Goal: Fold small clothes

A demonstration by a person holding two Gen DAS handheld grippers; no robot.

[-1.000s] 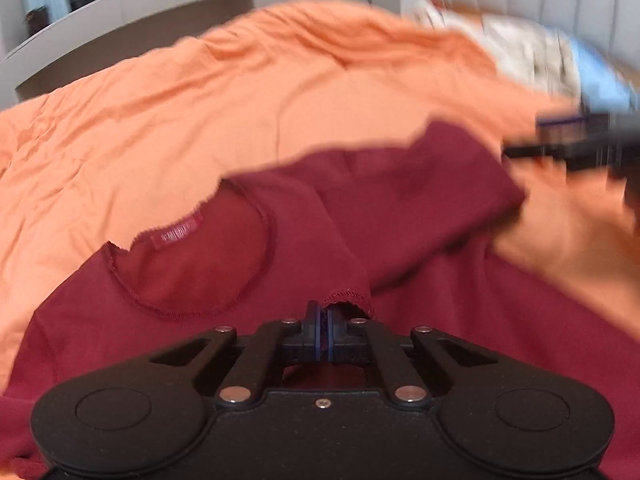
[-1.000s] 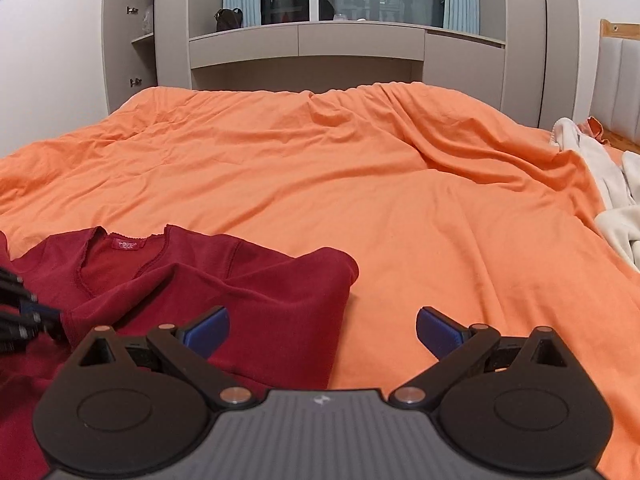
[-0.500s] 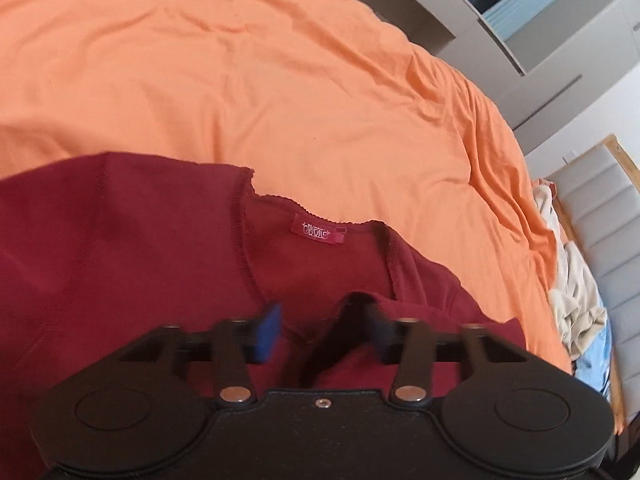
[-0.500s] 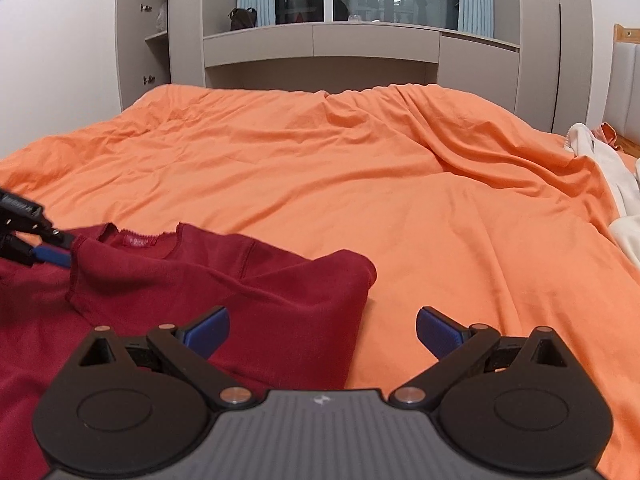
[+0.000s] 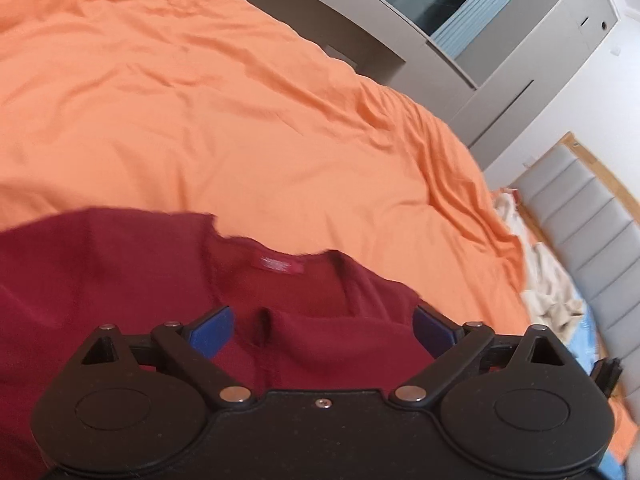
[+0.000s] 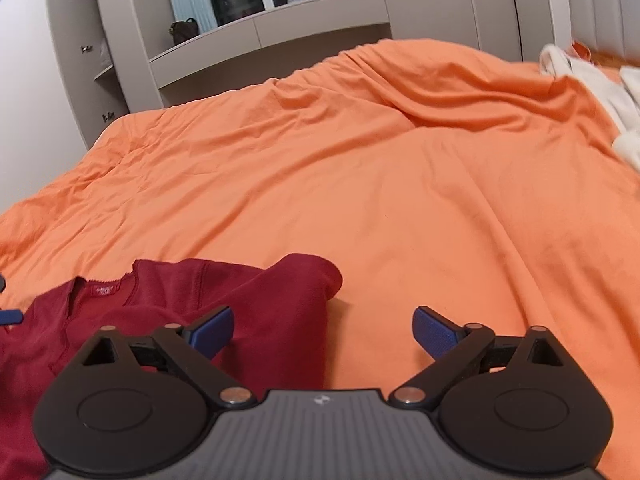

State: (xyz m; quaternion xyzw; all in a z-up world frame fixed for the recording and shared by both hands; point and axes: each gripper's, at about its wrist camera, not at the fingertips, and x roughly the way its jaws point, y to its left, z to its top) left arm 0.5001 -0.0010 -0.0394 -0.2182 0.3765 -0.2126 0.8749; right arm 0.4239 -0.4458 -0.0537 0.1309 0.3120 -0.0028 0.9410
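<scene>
Red top [image 5: 120, 280] lies blurred; its lower part is cut off.

The shirt [image 6: 276, 312] is a plain dark red with a brighter red neck label [image 6: 107, 289] printed in pale letters. It lies on a bed [image 6: 400, 200] covered in solid orange. Both the left gripper [image 5: 322, 330] and the right gripper [image 6: 323, 330] are black with blue pads. The cabinets [image 6: 320, 28] are grey-beige, the curtains [image 5: 480, 4] pale blue, and the heaped clothes [image 5: 548, 292] cream and beige.
</scene>
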